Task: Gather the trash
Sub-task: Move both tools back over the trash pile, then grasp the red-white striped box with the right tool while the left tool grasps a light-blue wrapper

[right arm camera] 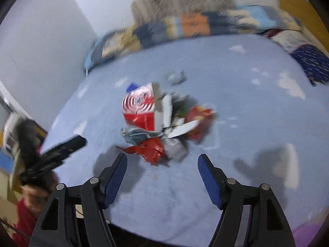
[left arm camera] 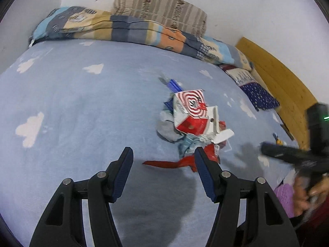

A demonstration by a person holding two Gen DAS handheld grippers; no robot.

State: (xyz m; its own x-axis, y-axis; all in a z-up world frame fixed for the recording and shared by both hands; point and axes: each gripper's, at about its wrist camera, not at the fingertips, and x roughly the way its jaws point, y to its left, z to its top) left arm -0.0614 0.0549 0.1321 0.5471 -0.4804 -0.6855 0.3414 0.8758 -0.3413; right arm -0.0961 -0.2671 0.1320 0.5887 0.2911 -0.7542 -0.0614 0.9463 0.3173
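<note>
**Left wrist view: a soft heap of trash waits on the bed**

Left wrist view shows the trash pile [left arm camera: 191, 127] lying on the bed [left arm camera: 82, 103], on the blue sheet with white clouds. The pile sits well away from the striped pillow [left arm camera: 160, 8] by the wall, nearer the camera than the pillow.

On top of the pile is a red and white carton [left arm camera: 191, 111] with rings on it. It looks bent and torn open. It is likely light and a bit stiff, so its edge is a good place to pinch. Below it is a red wrapper [left arm camera: 174, 163], thin and crinkly. It may slip, so grab it where it bunches up. Grey and pale scraps in the pile look soft and very light.

The left tongs [left arm camera: 162, 160] are apart and hold nothing. The red wrapper's tail lies just past their tips. The right tongs [right arm camera: 162, 164] are apart too and hold nothing. They hang just short of the pile. That view is blurry.
</note>
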